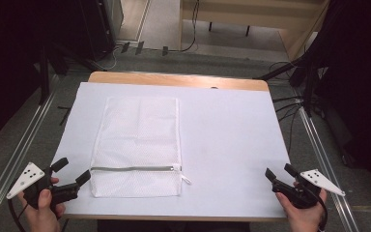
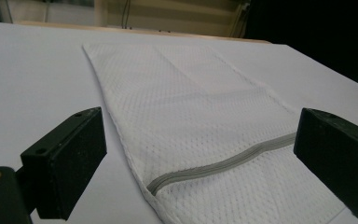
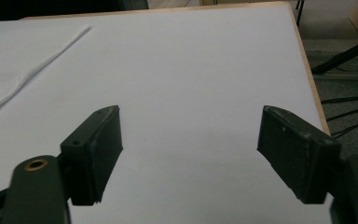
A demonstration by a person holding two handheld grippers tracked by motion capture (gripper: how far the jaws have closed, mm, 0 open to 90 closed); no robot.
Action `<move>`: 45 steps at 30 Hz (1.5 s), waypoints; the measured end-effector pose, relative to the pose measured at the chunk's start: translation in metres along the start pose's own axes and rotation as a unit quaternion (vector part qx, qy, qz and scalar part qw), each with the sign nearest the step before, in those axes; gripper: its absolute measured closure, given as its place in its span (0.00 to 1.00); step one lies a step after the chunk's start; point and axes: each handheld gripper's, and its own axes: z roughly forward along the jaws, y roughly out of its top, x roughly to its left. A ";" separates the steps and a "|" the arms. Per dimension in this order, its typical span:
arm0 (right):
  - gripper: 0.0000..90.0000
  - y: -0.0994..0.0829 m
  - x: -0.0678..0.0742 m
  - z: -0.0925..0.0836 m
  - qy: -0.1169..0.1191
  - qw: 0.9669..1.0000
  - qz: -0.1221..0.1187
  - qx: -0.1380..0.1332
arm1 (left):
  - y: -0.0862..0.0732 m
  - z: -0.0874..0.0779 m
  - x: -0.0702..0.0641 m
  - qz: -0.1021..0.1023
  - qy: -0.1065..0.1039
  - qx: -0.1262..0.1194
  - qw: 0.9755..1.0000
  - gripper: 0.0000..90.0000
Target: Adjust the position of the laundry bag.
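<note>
White mesh bag (image 1: pixel 136 145) w/ grey zip (image 1: pixel 134 168) flat on white table cover (image 1: pixel 232 135); cables on floor (image 1: pixel 290 104).

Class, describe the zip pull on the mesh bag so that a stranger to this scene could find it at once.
Start at the white sheet covering the table, then find the white mesh bag lying flat on its left half. A grey zip crosses the bag near the person's end; the zip pull is the small white tab at its right end, pointing off the bag's edge.
</note>
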 end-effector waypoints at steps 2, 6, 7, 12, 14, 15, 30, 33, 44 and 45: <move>0.32 0.000 0.002 0.001 -0.001 1.000 0.002 -0.001 | 0.000 0.001 0.000 0.000 -0.001 0.001 1.000 0.03; 0.43 0.001 0.008 0.005 0.025 1.000 -0.010 0.004 | -0.001 0.003 0.001 -0.004 -0.002 0.004 1.000 0.03; 0.45 0.001 0.013 0.007 0.027 1.000 -0.014 0.006 | -0.001 0.003 0.001 -0.004 -0.002 0.004 1.000 0.03; 0.51 0.005 0.028 0.014 0.056 0.998 -0.012 -0.001 | -0.001 0.004 -0.001 -0.003 0.001 0.008 1.000 0.03; 0.58 0.015 0.040 0.026 0.098 0.995 0.004 0.004 | -0.001 0.007 -0.002 -0.004 0.002 0.013 1.000 0.03; 0.59 0.016 0.043 0.029 0.101 0.995 0.003 0.005 | -0.001 0.008 -0.002 -0.004 0.003 0.013 1.000 0.03; 0.70 0.054 0.133 0.123 0.156 0.984 -0.023 0.082 | -0.005 0.006 0.002 -0.006 0.000 0.019 1.000 0.03; 0.73 0.059 0.151 0.142 0.167 0.981 -0.016 0.102 | -0.005 0.007 0.003 -0.005 -0.001 0.022 1.000 0.03; 0.75 0.061 0.189 0.196 0.155 0.973 -0.002 0.171 | -0.007 0.005 0.003 -0.009 -0.007 0.024 1.000 0.03; 0.74 0.061 0.192 0.200 0.155 0.972 0.000 0.174 | -0.007 0.005 0.003 -0.009 -0.008 0.024 1.000 0.03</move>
